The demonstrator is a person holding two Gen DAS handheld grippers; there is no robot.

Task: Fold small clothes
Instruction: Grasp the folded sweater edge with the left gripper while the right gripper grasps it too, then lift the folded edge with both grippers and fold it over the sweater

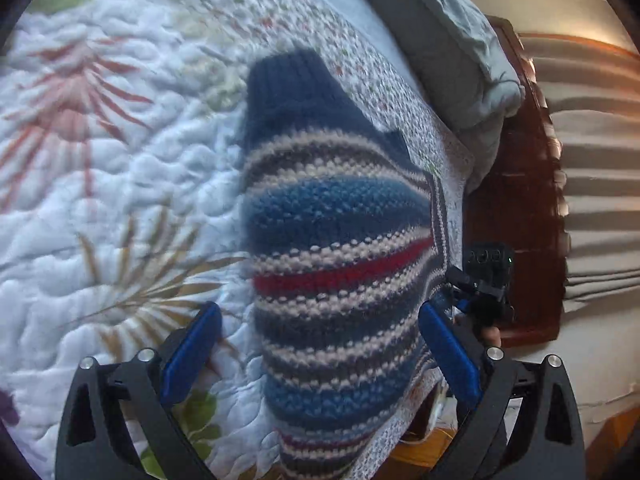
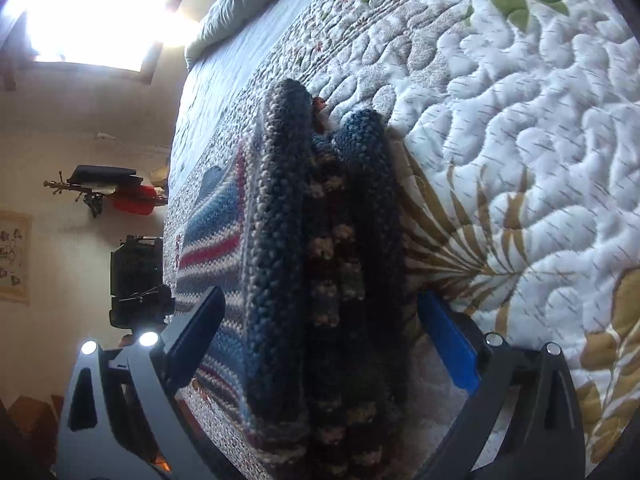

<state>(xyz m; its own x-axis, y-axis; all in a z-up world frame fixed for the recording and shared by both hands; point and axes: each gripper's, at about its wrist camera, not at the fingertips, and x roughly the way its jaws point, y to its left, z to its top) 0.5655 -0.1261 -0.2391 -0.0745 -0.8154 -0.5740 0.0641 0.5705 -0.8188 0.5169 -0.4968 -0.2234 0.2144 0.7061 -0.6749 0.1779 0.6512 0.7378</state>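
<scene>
Here's the striped sweater [image 1: 332, 264], lying on the quilt [image 1: 120, 184] close to the bed's edge, its navy ribbed collar pointing away up the bed. In the left wrist view the left gripper [image 1: 320, 356] has its blue-padded fingers [image 1: 192, 352] spread wide, one on each side of the knit, released and clamping nothing. Just past its right-hand finger, off the quilt's edge, sits the other gripper's black body, with a dark wooden bed frame [image 1: 520, 208] behind it and a grey pillow [image 1: 472, 60] at the head of the bed. Over to the right wrist view now: the right gripper [image 2: 320, 344] is also spread apart, and a thick folded bundle of the sweater [image 2: 304, 264] stands up between its fingers [image 2: 448, 344], seen edge-on in stacked layers; whether the pads touch the wool I cannot tell. A flat striped part of it lies to the left, by the quilt's edge. Bright window [image 2: 92, 12] glare fills the upper left corner.
</scene>
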